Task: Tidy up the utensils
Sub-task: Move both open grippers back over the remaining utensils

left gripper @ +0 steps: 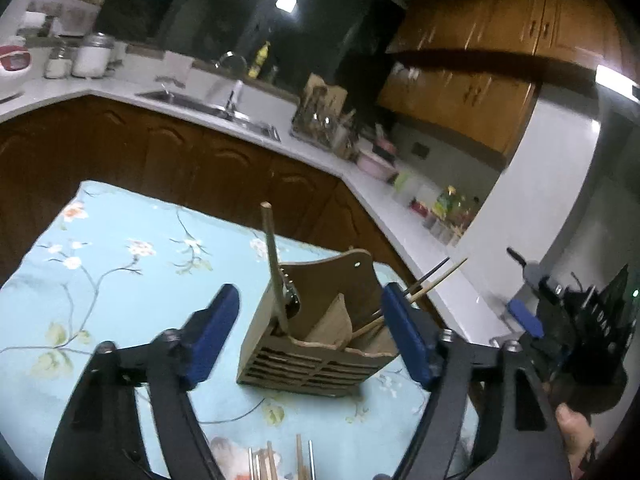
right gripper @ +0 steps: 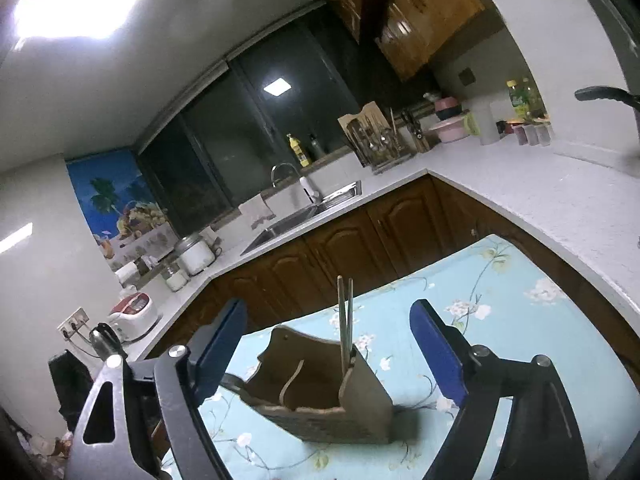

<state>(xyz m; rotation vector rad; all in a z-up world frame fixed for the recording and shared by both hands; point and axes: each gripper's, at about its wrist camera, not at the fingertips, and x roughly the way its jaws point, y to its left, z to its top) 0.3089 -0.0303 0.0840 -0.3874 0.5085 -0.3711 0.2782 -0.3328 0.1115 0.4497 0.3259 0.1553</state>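
A brown wooden utensil holder with compartments stands on the floral blue tablecloth. In the left wrist view it holds an upright wooden-handled utensil on its left and chopsticks leaning out to the right. My left gripper is open and empty, its blue pads either side of the holder. My right gripper is open and empty above the holder, where two chopsticks stand upright. The right gripper also shows at the left wrist view's right edge. More utensil ends lie at the bottom edge.
Behind the table runs an L-shaped white counter over dark wooden cabinets, with a sink, a utensil rack, jars and bottles. A rice cooker stands at the left in the right wrist view. A fridge stands at the right.
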